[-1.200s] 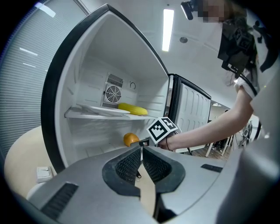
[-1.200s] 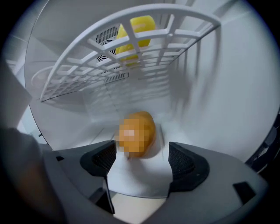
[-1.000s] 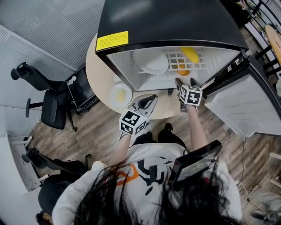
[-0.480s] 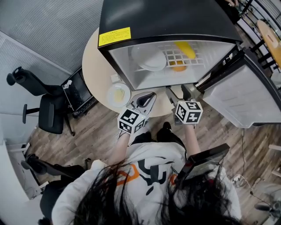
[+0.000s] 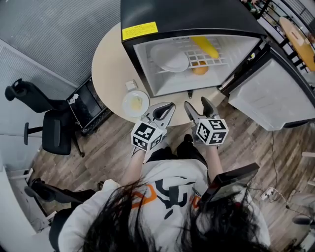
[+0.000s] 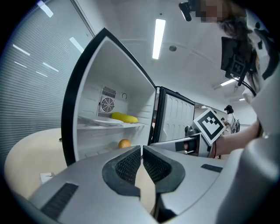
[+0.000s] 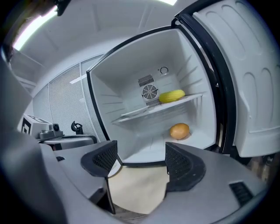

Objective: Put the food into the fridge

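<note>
Right now both grippers hang in front of the open black-topped mini fridge (image 5: pixel 197 12), and neither is carrying anything. The left gripper (image 5: pixel 165 109) has its ribbed pads drawn together with only a sliver of gap and nothing between them. The right gripper (image 5: pixel 195 105) has its jaws spread wide over bare tabletop. Inside the fridge, a long yellow banana (image 5: pixel 206 47) lies on the white wire shelf beside a large white plate (image 5: pixel 170 58), and a round orange fruit (image 5: pixel 200 69) sits on the floor below. One item looks left to go in, I'd say: a small round white dish (image 5: pixel 127 107) holding a pale yellow piece of food (image 5: pixel 138 102). It sits on the round beige table (image 5: pixel 110 64) just outside the fridge's left front corner. That dish lies to the left of the left gripper's tips and close by. The right gripper is further from it, nearer the swung-open white-lined door (image 5: pixel 268 98). So the left gripper is the likely one to take it, and its jaws would need to part first. The dish is round, so it has no long axis to line up with and any stretch of rim would serve.
</note>
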Demonstrator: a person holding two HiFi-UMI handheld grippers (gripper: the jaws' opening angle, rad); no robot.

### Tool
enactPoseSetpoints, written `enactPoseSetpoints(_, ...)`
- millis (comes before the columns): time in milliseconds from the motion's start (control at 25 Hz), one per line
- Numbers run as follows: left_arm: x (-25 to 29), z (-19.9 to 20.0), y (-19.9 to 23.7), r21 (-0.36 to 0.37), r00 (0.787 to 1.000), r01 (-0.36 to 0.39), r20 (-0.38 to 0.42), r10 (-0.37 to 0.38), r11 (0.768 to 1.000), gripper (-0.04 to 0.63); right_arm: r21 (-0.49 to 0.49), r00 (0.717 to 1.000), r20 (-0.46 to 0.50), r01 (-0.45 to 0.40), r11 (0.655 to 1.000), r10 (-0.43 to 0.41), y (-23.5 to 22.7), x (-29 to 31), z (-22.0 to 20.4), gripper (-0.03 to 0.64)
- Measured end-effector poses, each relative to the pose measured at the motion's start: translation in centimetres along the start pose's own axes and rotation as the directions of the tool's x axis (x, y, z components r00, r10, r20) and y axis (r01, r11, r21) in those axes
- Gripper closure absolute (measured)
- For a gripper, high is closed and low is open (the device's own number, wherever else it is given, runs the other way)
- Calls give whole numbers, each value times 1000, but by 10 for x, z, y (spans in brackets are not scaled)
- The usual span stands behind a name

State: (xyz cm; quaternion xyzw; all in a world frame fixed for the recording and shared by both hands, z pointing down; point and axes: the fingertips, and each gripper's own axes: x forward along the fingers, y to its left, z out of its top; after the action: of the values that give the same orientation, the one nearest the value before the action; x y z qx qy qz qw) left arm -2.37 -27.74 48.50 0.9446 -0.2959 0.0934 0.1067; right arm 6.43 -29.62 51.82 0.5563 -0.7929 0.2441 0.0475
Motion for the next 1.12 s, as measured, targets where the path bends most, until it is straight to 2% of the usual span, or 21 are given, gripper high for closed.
enactPoseSetpoints(120, -16, -3, -1, -7, 1000, 2, 5, -2, 1000, 575, 10, 1000, 21, 13, 1000, -14, 16, -14, -2, 266)
enactPoseSetpoints(240, -29, -6, -1, -29, 1000, 6, 18, -5, 1000, 575, 12, 999, 21, 26, 1000, -27, 28, -25, -8, 296)
enactPoseSetpoints(360, -37, -8, -5, -40, 1000, 16, 21, -15, 999, 575, 21, 999, 12, 36, 999, -36, 37, -36, -15, 368)
enactPoseSetpoints(440, -39, -7, -9, -42, 999, 25, 29, -23, 999, 575, 20, 999, 10, 47, 999, -48, 40, -43, -19, 446)
enactPoseSetpoints(520, -39, -6, -14, -44, 999, 33, 38, -32, 998, 575, 18, 999, 6, 52, 999, -52, 41, -49, -23, 482)
enactPoseSetpoints(760, -41, -2, -33, -29, 998, 44, 50, -42, 999, 575, 28, 999, 2, 46, 999, -46, 41, -63, -30, 518)
enactPoseSetpoints(1120, -54, 7, -60, -18, 997, -15, 77, 16, 1000, 575, 26, 1000, 14, -6, 1000, 6, 43, -92, -34, 545)
